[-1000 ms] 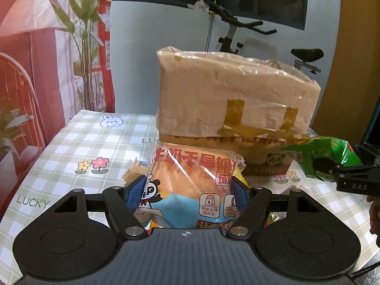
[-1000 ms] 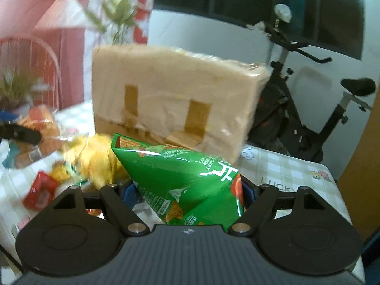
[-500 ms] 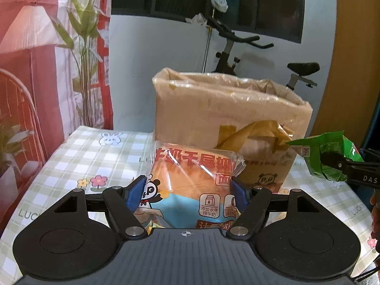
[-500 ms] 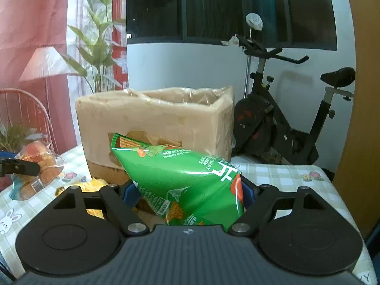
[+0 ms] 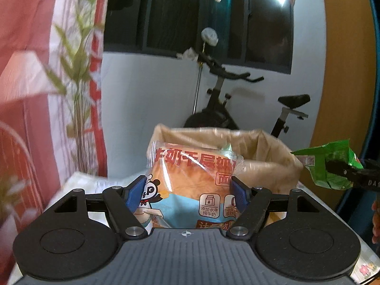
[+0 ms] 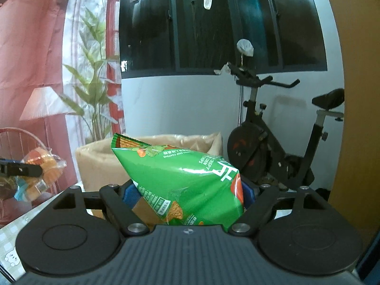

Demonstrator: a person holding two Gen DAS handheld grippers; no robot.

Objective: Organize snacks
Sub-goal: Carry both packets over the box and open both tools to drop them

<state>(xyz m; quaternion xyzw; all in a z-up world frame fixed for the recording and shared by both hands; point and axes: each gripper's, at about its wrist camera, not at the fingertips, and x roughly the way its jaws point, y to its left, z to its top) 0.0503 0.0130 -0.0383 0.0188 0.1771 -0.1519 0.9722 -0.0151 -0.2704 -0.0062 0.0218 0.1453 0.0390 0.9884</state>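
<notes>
Left tongs [image 5: 187, 191] on bread pack [image 5: 190, 185] — right tongs [image 6: 188, 196] on chip bag [image 6: 185, 180]

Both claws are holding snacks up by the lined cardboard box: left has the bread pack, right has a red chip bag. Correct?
One thing is off: the chip bag in the right claw is green, not red, as the right wrist view shows. The rest holds: the left claw grips the bread pack, and both are held up by the lined cardboard box.

A clear-wrapped bread pack [image 5: 190, 185] with red letters and a green chips bag [image 6: 185, 185] are both held up in front of the open plastic-lined cardboard box [image 5: 268, 166].
</notes>
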